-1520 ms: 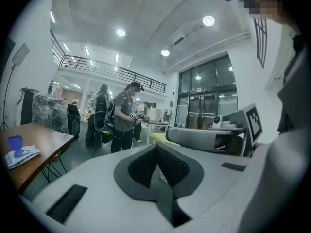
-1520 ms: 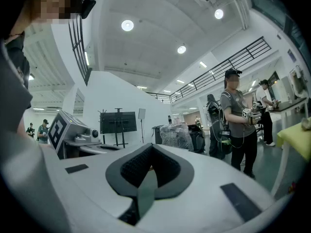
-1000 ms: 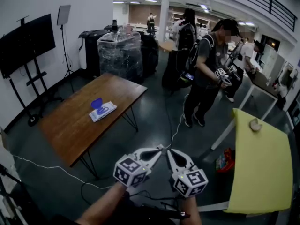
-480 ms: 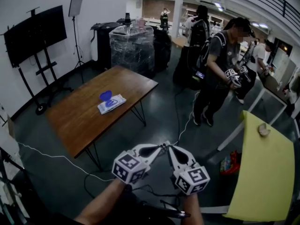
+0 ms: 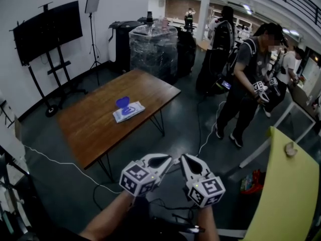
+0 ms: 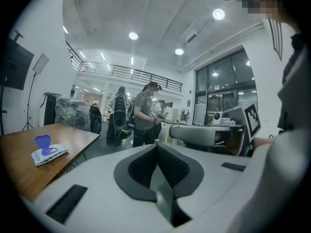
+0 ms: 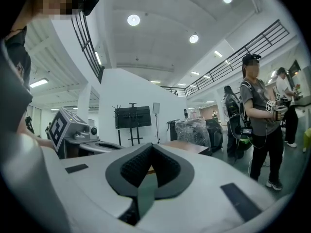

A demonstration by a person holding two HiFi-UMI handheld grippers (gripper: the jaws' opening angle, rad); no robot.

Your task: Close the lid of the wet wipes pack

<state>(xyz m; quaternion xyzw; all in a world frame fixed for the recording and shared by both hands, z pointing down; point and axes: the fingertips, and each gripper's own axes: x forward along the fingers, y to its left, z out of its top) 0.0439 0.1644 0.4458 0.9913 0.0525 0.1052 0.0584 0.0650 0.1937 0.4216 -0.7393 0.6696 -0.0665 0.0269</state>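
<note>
The wet wipes pack point(image 5: 129, 111) lies flat on the brown table point(image 5: 95, 129), well ahead of me, with its blue lid point(image 5: 122, 102) standing open at the pack's far end. The left gripper view shows the pack point(image 6: 49, 153) and its raised lid point(image 6: 43, 141) at the far left. My left gripper point(image 5: 167, 159) and right gripper point(image 5: 183, 158) hang side by side in the air over the floor, short of the table and to its right. Both are shut with nothing between the pads. In the right gripper view the jaws point(image 7: 150, 147) point past the table's corner point(image 7: 190, 147).
Several people point(image 5: 248, 82) stand on the right, near a yellow table point(image 5: 288, 195). A screen on a stand point(image 5: 47, 29) is at the left wall and a plastic-wrapped pallet point(image 5: 153, 46) stands behind the brown table. A white cable point(image 5: 60, 162) runs across the floor.
Both grippers, still shut and side by side, have moved together towards the table. In the head view the table and the pack have slid to the right and lower.
</note>
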